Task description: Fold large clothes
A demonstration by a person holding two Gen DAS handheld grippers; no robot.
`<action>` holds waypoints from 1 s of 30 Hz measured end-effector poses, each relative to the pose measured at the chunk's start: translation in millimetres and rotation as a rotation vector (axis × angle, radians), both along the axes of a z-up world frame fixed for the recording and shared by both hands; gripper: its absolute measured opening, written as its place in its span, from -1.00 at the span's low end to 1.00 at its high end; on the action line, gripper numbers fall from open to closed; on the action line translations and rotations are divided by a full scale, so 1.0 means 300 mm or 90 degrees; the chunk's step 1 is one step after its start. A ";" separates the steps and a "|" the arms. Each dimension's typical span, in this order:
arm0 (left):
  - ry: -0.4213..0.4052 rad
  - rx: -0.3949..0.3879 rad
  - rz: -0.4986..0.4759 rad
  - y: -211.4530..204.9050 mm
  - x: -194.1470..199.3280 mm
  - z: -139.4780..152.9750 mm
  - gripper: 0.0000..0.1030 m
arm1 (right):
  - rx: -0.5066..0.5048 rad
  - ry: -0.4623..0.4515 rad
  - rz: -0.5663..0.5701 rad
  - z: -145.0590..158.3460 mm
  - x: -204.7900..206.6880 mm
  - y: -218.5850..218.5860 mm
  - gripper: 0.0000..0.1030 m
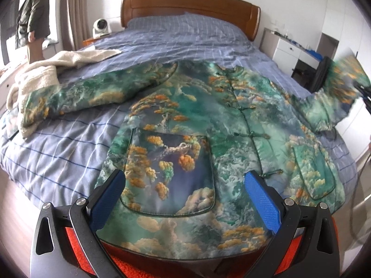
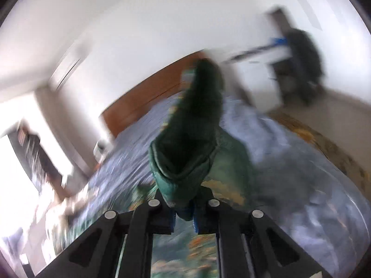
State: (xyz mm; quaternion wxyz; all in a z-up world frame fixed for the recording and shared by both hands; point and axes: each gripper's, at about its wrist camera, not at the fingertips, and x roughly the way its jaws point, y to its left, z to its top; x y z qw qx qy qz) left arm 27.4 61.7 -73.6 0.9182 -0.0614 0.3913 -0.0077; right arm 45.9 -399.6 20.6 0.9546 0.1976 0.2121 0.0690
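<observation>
While jacket (image 1: pixel 208 120) lies flat, left fingers (image 1: pixel 111 194) spread above hem, right fingers (image 2: pixel 196 217) clenched on sleeve (image 2: pixel 192 143)

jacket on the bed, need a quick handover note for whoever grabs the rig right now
Left tool: open, hovering over the hem of the patterned jacket, holding nothing.
Right tool: shut on the cuff of one sleeve, lifted off the bed; that view is blurred.
Jacket: front up, fastened, body flat on the blue checked cover; the other sleeve is spread out toward the cream garment.
Done: jacket laid out, one sleeve picked up.
Left: probably bring the held sleeve across the body, then the other sleeve, then fold the body.
</observation>
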 end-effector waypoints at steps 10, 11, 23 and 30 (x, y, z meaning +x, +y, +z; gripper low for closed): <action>0.036 -0.079 -0.079 0.008 0.057 -0.039 0.99 | -0.205 0.125 0.206 -0.402 0.086 0.654 -0.81; 0.047 -0.143 -0.105 0.010 0.082 -0.041 0.99 | -0.209 0.135 0.208 -0.434 0.082 0.665 -0.81; 0.150 -0.381 -0.250 -0.282 0.518 -0.113 0.99 | -0.351 0.078 0.214 -0.493 -0.133 0.722 -0.81; 0.220 -0.269 -0.216 -0.405 0.619 -0.191 -0.82 | -0.408 0.063 0.237 -0.499 -0.190 0.741 -0.58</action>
